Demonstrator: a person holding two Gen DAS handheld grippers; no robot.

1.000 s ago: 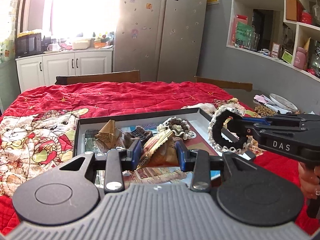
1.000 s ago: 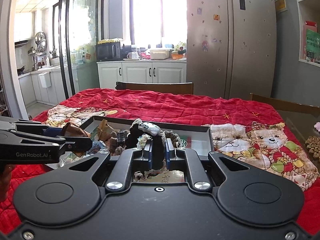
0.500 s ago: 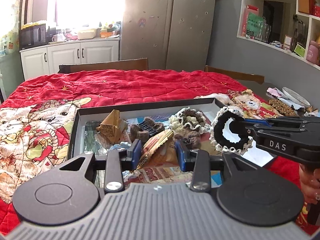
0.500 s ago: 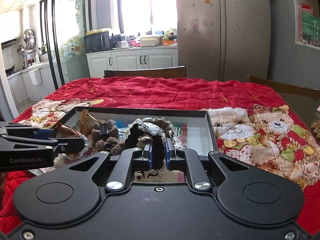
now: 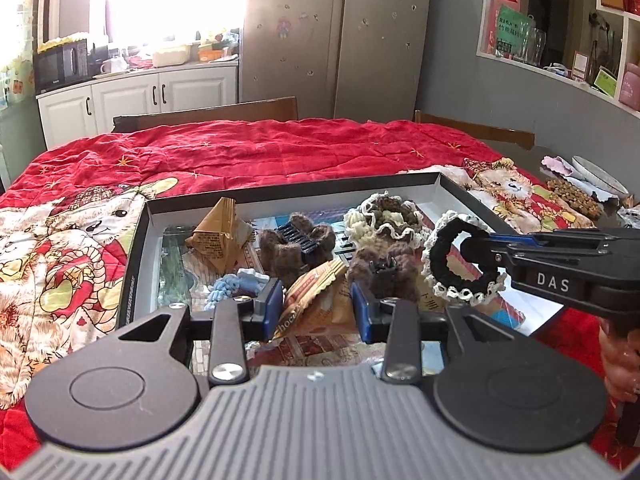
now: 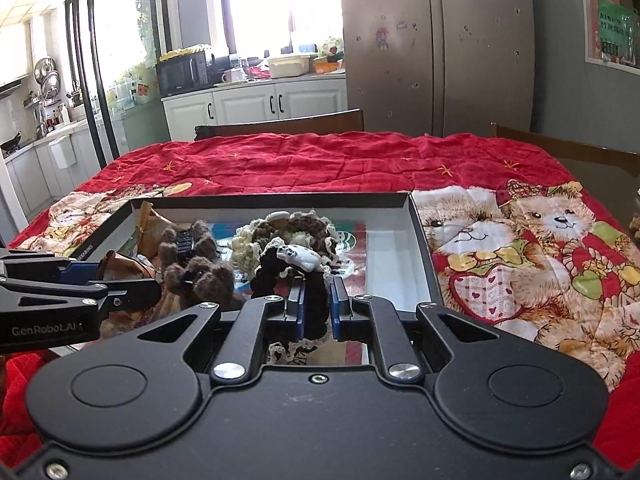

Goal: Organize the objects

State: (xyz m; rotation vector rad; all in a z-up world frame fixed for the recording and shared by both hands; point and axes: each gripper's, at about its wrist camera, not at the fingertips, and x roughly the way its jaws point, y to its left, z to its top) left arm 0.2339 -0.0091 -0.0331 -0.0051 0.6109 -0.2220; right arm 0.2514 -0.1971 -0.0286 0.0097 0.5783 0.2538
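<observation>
Left gripper (image 5: 316, 306) closed on a tan snack packet (image 5: 316, 300), blue pads pressing its sides, packet tilted with its crimped edge up. Held low over the near part of the black tray (image 5: 136, 264).

Right gripper (image 6: 316, 304) clamped on a black scrunchie with white lace trim (image 5: 460, 264); in the left wrist view, the ring hangs off the fingertips over the tray's right side. In the right wrist view, a white charm on the scrunchie (image 6: 300, 256) sits just above the pads.

Tray rests on the surface, which is covered by a red quilt with teddy-bear print (image 6: 520, 248). Inside the tray:
- folded tan pyramid packet (image 5: 222, 232), far left
- brown fuzzy hair claw with black teeth (image 5: 298, 240), centre
- second brown fuzzy clip (image 5: 384, 264), just beside the held packet
- brown and cream crochet scrunchie (image 5: 382, 212), towards the far wall
- pale blue knitted piece (image 5: 236, 284), near the left pad

Right end of the tray bottom bare white (image 6: 388, 264).

Part of a hand (image 5: 618, 356) visible on the right gripper's handle. Fridge (image 6: 436, 48) and white cabinets (image 6: 256, 104) behind the surface.
</observation>
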